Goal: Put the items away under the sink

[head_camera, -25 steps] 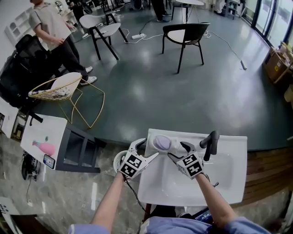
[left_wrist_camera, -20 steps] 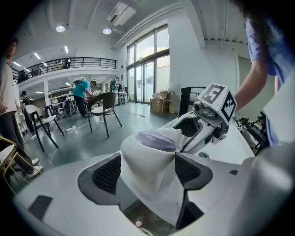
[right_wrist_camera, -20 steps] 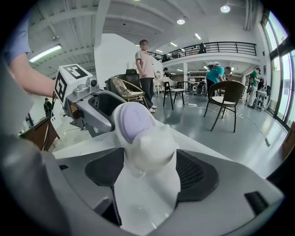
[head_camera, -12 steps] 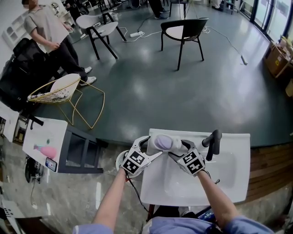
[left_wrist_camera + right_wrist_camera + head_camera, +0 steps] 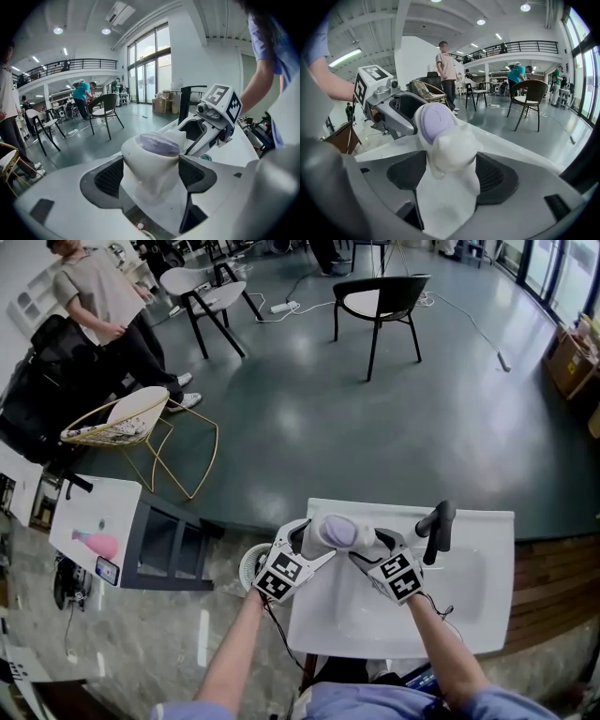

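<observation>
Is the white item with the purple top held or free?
Held: left gripper and right gripper both clamp the white item between their pads.

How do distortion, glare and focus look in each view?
Head view: strong fisheye bending, window glare on the grey floor, white sink basin sharp. Left gripper view: dark round vignette, white plastic bottle with lilac cap looms large in the left gripper. Right gripper view: same vignette, bottle unblurred in the right gripper, ceiling lights bright.

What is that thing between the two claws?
A white bottle with a lilac top. The head view shows it between the left gripper and right gripper; each gripper's own view shows its jaws on it.
</observation>
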Demonstrator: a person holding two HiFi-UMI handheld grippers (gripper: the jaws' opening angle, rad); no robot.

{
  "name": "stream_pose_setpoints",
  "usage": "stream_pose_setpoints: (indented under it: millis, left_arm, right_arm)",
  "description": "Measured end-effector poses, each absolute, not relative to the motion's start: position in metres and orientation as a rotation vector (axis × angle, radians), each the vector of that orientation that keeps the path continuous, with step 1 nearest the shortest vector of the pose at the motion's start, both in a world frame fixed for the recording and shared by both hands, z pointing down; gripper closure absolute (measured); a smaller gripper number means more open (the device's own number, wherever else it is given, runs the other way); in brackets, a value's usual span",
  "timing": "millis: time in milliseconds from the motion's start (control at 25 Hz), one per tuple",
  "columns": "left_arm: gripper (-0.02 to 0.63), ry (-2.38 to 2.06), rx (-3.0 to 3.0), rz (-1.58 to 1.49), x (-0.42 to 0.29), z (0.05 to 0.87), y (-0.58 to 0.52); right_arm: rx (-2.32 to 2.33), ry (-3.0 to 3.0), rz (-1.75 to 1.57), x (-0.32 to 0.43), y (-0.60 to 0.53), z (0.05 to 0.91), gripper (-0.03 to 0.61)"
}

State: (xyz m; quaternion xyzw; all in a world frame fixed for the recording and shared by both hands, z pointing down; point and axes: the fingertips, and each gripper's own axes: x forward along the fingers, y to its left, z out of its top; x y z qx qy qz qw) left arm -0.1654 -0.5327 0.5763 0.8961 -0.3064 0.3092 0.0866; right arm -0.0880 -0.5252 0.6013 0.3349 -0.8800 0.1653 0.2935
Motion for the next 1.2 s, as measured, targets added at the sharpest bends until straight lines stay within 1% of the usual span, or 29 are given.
stream_pose_setpoints:
  millis: [360, 520, 760, 920, 1200]
  left_arm:
    - [0.244, -0.940, 2.638, 0.851, -0.163, 0.575, -0.514]
    - [0.244, -0.925, 2.659, 0.872, -0.166, 0.577, -0.517]
    - [0.244, -0.798, 2.721, 1.030, -0.172, 0.586, -0.515]
    - [0.244, -0.851, 2.719, 1.146, -0.174, 0.600, -0.524]
    - [0.245, -0.940, 2.653, 1.127, -0.174, 0.598, -0.524]
  right_arm:
    - [0.876, -2.343, 0.511, -0.083, -0.503, 0.603, 0.245]
    - [0.870, -2.352, 0.510, -0.086, -0.506, 0.604, 0.245]
    - [0.860, -2.353, 0.512, -0.090, -0.508, 0.605, 0.244]
    - [0.872, -2.352, 0.517, -0.092, -0.511, 0.606, 0.245]
    - [0.861, -2.354, 0.478, -0.090, -0.515, 0.599, 0.245]
